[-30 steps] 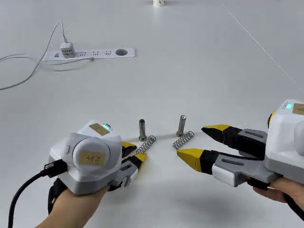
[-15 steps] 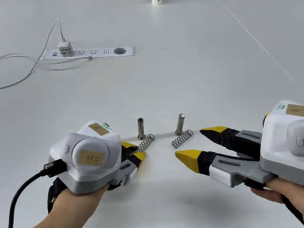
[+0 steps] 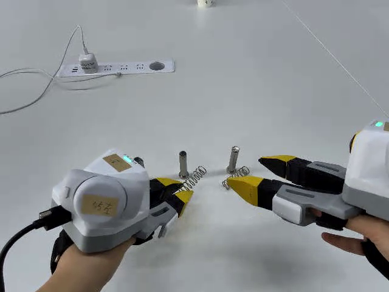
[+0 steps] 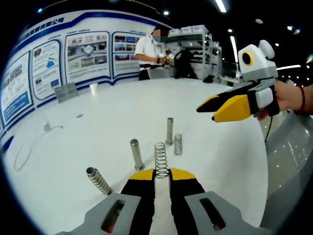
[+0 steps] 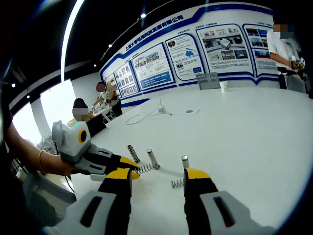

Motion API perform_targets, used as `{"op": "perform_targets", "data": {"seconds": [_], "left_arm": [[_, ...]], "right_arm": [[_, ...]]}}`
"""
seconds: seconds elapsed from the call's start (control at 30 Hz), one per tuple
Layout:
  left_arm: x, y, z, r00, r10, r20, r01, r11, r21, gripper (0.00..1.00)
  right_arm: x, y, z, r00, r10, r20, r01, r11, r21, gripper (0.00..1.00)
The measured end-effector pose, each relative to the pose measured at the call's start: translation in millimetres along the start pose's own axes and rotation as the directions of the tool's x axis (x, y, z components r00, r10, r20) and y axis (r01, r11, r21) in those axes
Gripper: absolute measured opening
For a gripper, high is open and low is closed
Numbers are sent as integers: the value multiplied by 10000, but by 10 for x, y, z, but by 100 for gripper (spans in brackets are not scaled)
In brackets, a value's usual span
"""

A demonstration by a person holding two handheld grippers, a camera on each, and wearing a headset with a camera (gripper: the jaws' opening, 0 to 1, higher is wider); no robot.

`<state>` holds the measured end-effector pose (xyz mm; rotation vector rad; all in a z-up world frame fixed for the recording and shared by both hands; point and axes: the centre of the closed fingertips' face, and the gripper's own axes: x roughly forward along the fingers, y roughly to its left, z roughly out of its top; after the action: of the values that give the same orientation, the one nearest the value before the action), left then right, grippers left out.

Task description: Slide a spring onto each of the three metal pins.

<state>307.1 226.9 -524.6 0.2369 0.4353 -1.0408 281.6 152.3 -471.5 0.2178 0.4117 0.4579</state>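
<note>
Left gripper (image 3: pixel 181 188): jaws closed on the end of one spring (image 3: pixel 196 177), whose free end pointed towards the nearer bare pin (image 3: pixel 183 164). Right gripper (image 3: pixel 255 173): jaws apart, nothing held, its tips just beside the loose spring (image 3: pixel 234 176) lying on the white table (image 3: pixel 243 91) near the second bare pin (image 3: pixel 233 159). Third pin (image 4: pixel 99 180): spring already on it, left of the others.

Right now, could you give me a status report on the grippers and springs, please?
Left gripper shut on held spring by bare pin. Right gripper open at loose spring. Third pin sprung. Nothing blocking.
</note>
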Motion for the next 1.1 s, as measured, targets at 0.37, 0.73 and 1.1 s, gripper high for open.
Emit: {"op": "perform_targets", "data": {"seconds": [0.37, 0.73, 1.1], "left_arm": [[-259, -126, 314, 9886, -276, 1481, 190, 9981, 588, 10], [-388, -266, 488, 9726, -617, 2240, 330, 9910, 1294, 10], [-431, -355, 564, 9624, -944, 2549, 530, 9849, 1646, 10]], "right_arm": [[52, 185, 191, 9936, 782, 815, -907, 9823, 1640, 38], [124, 327, 250, 9838, 1385, 1140, -1649, 9487, 2699, 32], [164, 447, 230, 9744, 1859, 1265, -2190, 9128, 3447, 24]]}}
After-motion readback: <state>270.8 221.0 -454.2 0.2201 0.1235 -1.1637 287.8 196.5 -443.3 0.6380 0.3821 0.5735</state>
